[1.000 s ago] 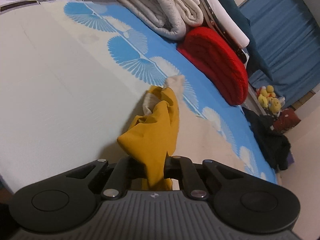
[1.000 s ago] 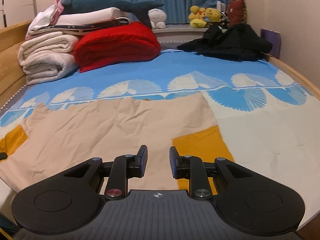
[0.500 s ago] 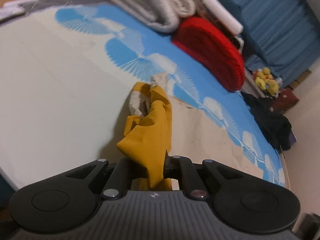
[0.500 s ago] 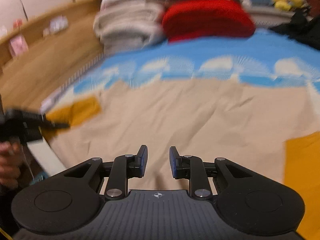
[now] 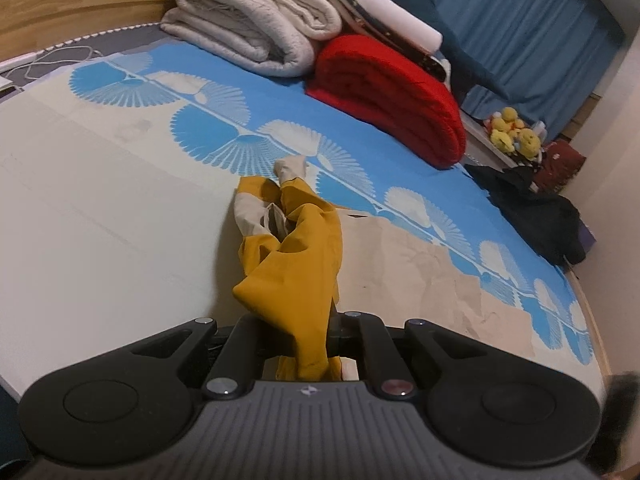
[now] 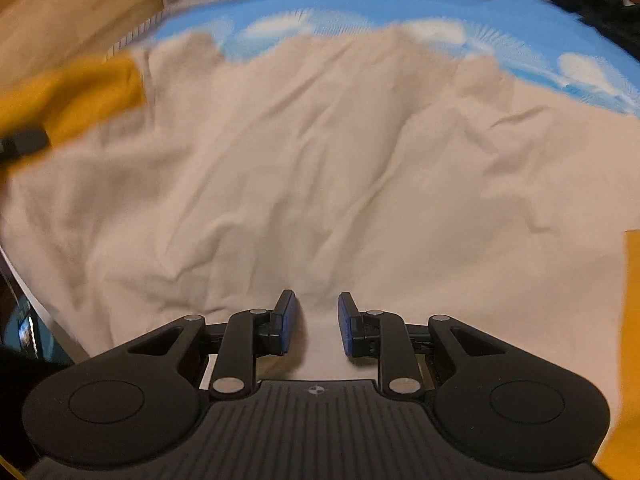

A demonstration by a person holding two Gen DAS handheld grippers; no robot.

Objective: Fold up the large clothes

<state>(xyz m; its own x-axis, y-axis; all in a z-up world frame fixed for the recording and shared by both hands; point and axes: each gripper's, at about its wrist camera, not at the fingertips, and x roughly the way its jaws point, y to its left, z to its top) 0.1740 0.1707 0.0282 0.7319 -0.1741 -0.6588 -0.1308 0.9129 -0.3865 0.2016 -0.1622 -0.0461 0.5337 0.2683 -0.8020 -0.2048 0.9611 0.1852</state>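
Beige shirt point(image 6: 320, 168) with mustard-yellow sleeves spread flat and creased over the bed point(image 5: 100, 208), covering most of the right wrist view. Left gripper point(image 5: 310, 340) clamped on the end of the mustard sleeve point(image 5: 296, 264), fingers pressed together on the cloth, the sleeve bunched and lifted off the sheet with a strip of beige lining showing at its far end. Same sleeve at the left edge of the right wrist view, a dark gripper tip on it, blurred. Right gripper point(image 6: 314, 322) low over the shirt's near hem, blue-padded fingers point(image 6: 289, 320) parted by a small gap, nothing between them, beige cloth showing through the gap; contact with the cloth not clear. Second mustard sleeve point(image 6: 632, 320) at the right edge of that view. Blue fan-patterned sheet point(image 5: 248, 92) beyond the shirt. Further back, against the wooden headboard point(image 5: 60, 4), rolled cream blankets point(image 5: 248, 28), beside them a folded red blanket point(image 5: 392, 96), white and dark items stacked above. Black garment point(image 5: 536, 216) heaped near the far corner of the bed, yellow plush toys point(image 5: 512, 136) on a ledge before blue curtains point(image 5: 520, 28).
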